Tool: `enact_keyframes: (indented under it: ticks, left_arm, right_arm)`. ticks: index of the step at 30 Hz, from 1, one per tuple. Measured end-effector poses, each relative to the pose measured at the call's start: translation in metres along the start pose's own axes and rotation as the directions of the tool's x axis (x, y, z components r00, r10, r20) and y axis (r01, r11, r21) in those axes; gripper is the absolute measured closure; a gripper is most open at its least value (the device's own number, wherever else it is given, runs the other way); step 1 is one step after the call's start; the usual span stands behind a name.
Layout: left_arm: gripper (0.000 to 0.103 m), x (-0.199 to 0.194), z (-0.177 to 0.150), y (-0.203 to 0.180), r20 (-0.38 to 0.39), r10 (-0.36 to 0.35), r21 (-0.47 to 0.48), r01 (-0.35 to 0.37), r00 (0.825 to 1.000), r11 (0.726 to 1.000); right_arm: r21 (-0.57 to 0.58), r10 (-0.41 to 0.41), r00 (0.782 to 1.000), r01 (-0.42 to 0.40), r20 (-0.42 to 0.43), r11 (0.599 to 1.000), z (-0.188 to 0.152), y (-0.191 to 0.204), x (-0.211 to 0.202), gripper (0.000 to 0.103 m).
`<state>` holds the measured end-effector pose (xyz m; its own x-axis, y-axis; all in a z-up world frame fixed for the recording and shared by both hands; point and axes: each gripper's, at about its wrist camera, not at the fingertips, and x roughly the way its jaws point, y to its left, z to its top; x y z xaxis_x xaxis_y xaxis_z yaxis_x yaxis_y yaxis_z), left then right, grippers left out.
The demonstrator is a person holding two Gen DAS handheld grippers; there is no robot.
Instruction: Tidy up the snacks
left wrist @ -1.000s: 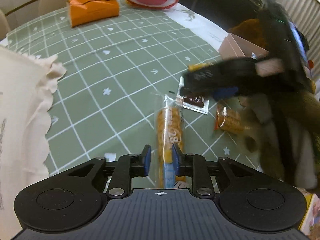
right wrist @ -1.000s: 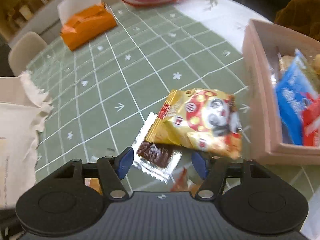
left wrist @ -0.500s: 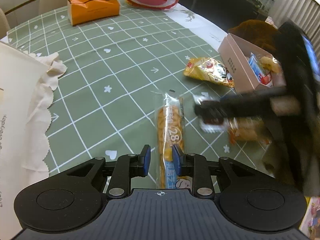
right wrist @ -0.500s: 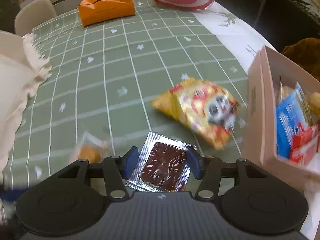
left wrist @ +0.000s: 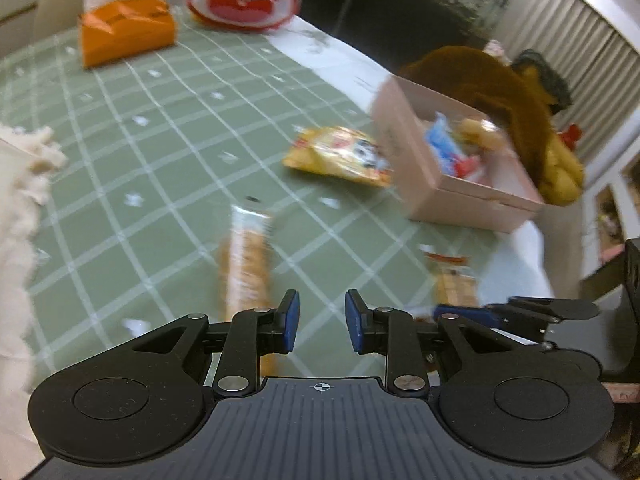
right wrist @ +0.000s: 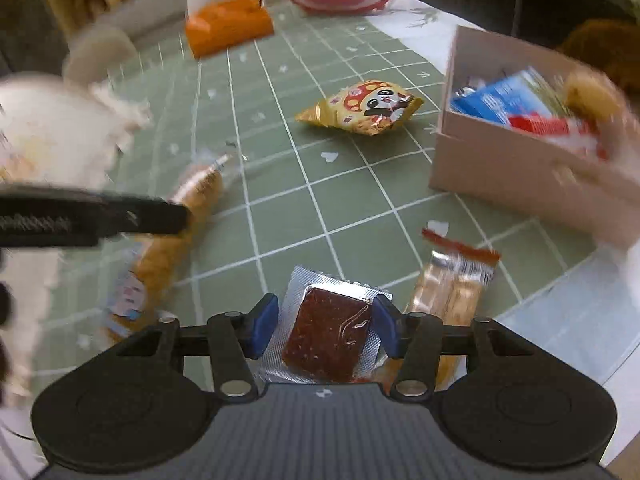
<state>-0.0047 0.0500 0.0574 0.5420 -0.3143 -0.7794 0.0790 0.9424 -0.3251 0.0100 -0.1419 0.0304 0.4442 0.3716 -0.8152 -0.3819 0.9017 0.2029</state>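
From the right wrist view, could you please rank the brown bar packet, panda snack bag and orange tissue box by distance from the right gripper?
1. Brown bar packet: between the right gripper jaws.
2. Panda snack bag: mid-table, beside the box.
3. Orange tissue box: far edge, left.

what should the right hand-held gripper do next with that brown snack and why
Probably carry it up and right to the pink box and release. The right hand-held gripper already has the foil-wrapped brown snack between its pads, and the open box, already holding other snacks, sits ahead to its right.
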Motion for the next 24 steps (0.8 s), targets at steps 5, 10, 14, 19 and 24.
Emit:
enact_keyframes:
  ticks: [5, 10, 14, 19, 24]
  left_arm:
    - [0.074, 0.012, -0.009, -0.019, -0.054, -0.070, -0.015, 0.069, 0.996, 0.998]
    - [0.074, 0.038, -0.027, -0.051, -0.136, -0.057, 0.049, 0.065, 0.989, 0.997]
    - [0.075, 0.053, -0.035, -0.069, -0.109, -0.010, 0.091, 0.020, 0.994, 0.996]
    - [0.075, 0.060, -0.032, -0.087, -0.091, 0.049, 0.176, -0.033, 0.995, 0.984]
    - [0.070, 0.065, -0.036, -0.102, -0.031, 0.047, 0.310, -0.035, 0.998, 0.950]
  right_arm:
    - [0.043, -0.062, 0.990, 0.057, 0.125, 0.997, -0.002, -0.017, -0.041, 0.042]
    - [0.096, -0.252, 0.957, 0.240, 0.144, 0.966, -0.007, -0.042, -0.061, 0.040]
    - [0.155, -0.332, 0.936, 0.314, 0.113, 0.937, -0.017, -0.065, -0.064, 0.040]
    - [0.223, -0.352, 0.933, 0.329, 0.072, 0.918, -0.029, -0.080, -0.060, 0.040]
    - [0.234, -0.347, 0.937, 0.329, 0.036, 0.915, -0.033, -0.081, -0.047, 0.040]
